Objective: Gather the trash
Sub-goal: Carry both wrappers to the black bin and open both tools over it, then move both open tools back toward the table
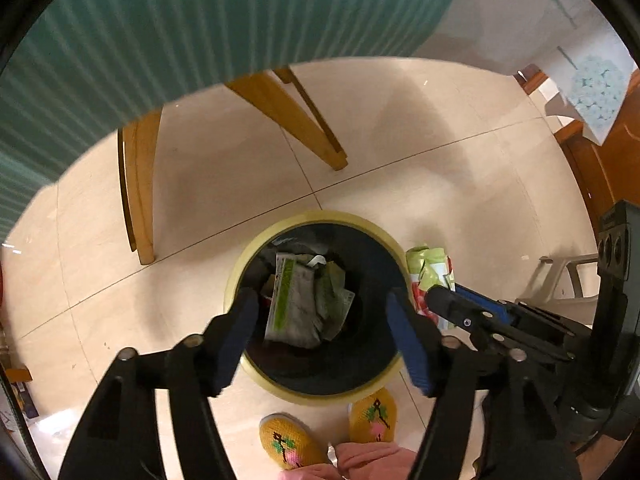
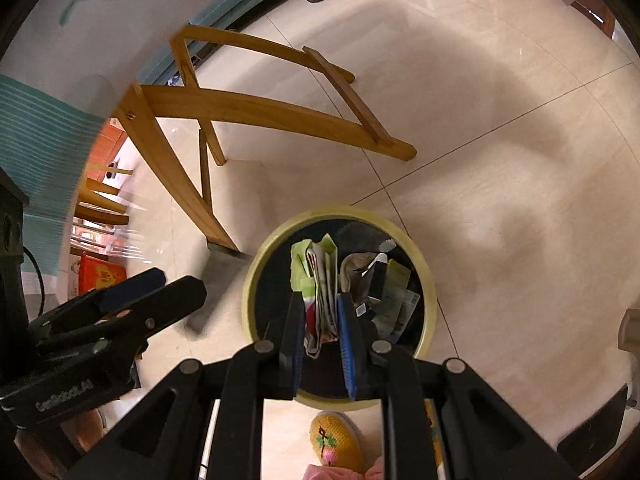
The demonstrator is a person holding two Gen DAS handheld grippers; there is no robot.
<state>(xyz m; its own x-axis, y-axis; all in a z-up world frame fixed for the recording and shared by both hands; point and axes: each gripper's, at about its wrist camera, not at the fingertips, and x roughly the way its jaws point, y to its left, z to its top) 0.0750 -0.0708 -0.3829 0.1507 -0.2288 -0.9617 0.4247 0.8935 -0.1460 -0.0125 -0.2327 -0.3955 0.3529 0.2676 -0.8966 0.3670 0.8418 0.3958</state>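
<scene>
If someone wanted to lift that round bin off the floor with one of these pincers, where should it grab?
Probably the yellow rim of the bin, from straight above, one finger inside the wall and one outside. The bin stands upright with its mouth open to the top, and the rim is a thin edge, while its body looks too wide to span. The side nearest the slippers is barest of trash.

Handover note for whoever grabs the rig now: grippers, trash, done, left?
Left gripper: open, empty, over the bin.
Right gripper: shut on a folded green-and-red wrapper, held over the bin mouth.
Bin: on the floor in front of the person's slippers, already holding a grey-green packet and other wrappers.
Done: earlier trash is in the bin.
Left: open the right gripper to drop the wrapper in, then look for more trash.
</scene>
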